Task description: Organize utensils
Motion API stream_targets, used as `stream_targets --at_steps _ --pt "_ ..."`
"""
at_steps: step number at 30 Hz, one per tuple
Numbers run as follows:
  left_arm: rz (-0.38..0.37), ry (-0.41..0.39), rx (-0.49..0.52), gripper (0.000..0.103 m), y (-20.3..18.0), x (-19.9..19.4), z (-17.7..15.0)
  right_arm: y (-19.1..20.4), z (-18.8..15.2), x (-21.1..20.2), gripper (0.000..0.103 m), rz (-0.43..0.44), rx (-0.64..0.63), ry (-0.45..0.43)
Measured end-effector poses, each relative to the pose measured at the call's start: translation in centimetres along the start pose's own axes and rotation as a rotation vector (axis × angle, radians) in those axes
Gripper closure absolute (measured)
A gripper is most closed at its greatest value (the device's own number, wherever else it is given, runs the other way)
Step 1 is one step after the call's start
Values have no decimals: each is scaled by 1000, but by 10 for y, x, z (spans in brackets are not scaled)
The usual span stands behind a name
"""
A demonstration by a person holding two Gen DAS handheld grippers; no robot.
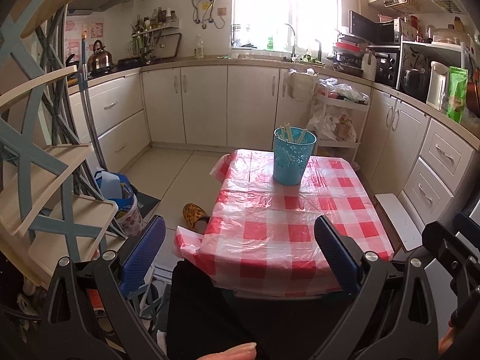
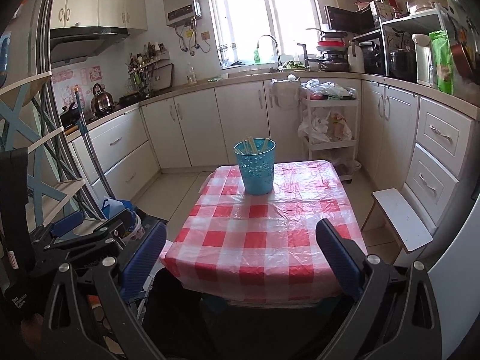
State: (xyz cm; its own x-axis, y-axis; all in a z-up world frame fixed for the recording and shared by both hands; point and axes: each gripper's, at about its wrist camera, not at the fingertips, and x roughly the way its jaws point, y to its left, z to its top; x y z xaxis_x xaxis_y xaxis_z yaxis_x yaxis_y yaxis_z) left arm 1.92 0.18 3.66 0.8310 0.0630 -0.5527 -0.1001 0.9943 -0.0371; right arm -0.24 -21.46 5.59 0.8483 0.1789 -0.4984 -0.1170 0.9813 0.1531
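Nearest, the left gripper [image 1: 240, 252] hangs over the near edge of the table, its blue-padded fingers [image 1: 143, 252] spread wide with nothing between them. Beside it the right gripper [image 2: 241, 255] sits the same way, jaws wide apart and empty, also above the near edge; in its view the left tool shows low at the left side.

Under both lies the red-and-white checked tablecloth [image 1: 279, 228], a thin plastic sheet, wrinkled, draped over the table's edges and bare across its near and middle part. A yellow patterned slipper [image 1: 195, 215] rests on the floor just off the table's left edge, and a white stool [image 2: 402, 219] stands off the right edge.

Toward the far edge of the table, roughly midway across, stands the blue perforated cup [image 1: 292, 159], upright, well apart from both grippers. Pale chopsticks [image 1: 289, 133] lean inside it, their ends rising just above the rim.

Beyond, white floor cabinets [image 2: 240, 120] line the walls.
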Motion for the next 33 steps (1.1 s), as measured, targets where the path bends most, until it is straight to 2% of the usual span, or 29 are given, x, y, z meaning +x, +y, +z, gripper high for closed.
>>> stream_targets --at_steps 16,33 --pt "-37 -19 -20 8 3 -18 -6 0 -9 -11 7 -6 -1 18" --pt "-49 13 6 8 0 -12 -14 7 -16 -6 7 -4 6 37"
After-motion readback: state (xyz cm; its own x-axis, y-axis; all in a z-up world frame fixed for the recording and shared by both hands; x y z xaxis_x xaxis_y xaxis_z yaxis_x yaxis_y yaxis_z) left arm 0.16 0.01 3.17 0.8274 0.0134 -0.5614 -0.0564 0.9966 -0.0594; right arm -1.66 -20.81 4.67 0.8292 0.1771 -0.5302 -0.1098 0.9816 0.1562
